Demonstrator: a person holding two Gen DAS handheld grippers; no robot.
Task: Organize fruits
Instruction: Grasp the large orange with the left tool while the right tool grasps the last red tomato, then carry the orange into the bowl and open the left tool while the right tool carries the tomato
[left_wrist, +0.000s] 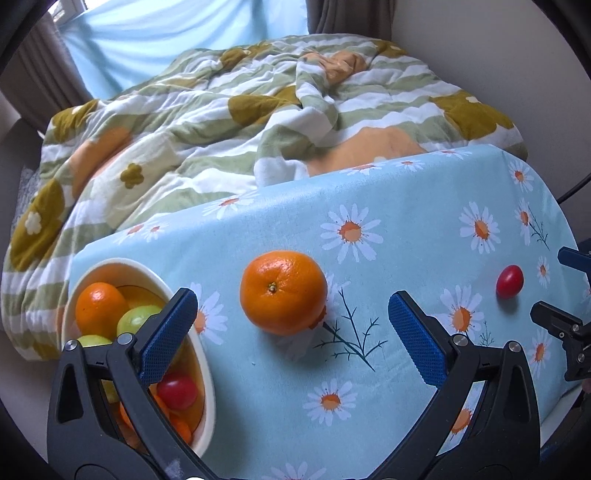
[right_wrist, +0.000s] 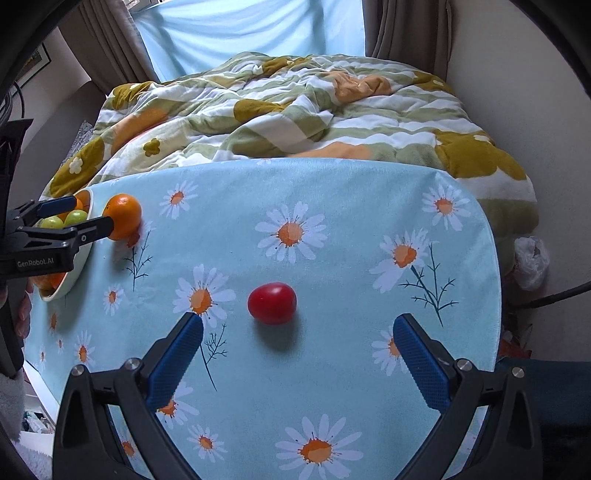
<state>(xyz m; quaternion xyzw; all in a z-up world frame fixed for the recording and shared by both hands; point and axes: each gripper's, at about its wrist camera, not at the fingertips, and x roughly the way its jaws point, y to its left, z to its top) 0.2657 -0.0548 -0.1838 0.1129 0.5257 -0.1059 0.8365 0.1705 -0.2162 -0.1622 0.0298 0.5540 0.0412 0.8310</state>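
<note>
An orange (left_wrist: 283, 291) lies on the daisy tablecloth (left_wrist: 406, 229), just ahead of my open, empty left gripper (left_wrist: 291, 306). A cream bowl (left_wrist: 207, 373) at the left holds an orange, green fruits and a red tomato; my left finger overlaps its rim. A small red tomato (right_wrist: 272, 302) lies on the cloth between and just ahead of the fingers of my open, empty right gripper (right_wrist: 297, 326). The tomato (left_wrist: 509, 281) and right gripper (left_wrist: 554, 284) also show at the right of the left wrist view. The orange (right_wrist: 123, 217), bowl (right_wrist: 74, 280) and left gripper (right_wrist: 85, 214) show at the far left of the right wrist view.
A bed with a rumpled flower-patterned quilt (right_wrist: 288, 110) lies right behind the table. Blue curtains (right_wrist: 240, 29) hang at the back. A white plastic bag (right_wrist: 532, 260) sits on the floor past the table's right edge.
</note>
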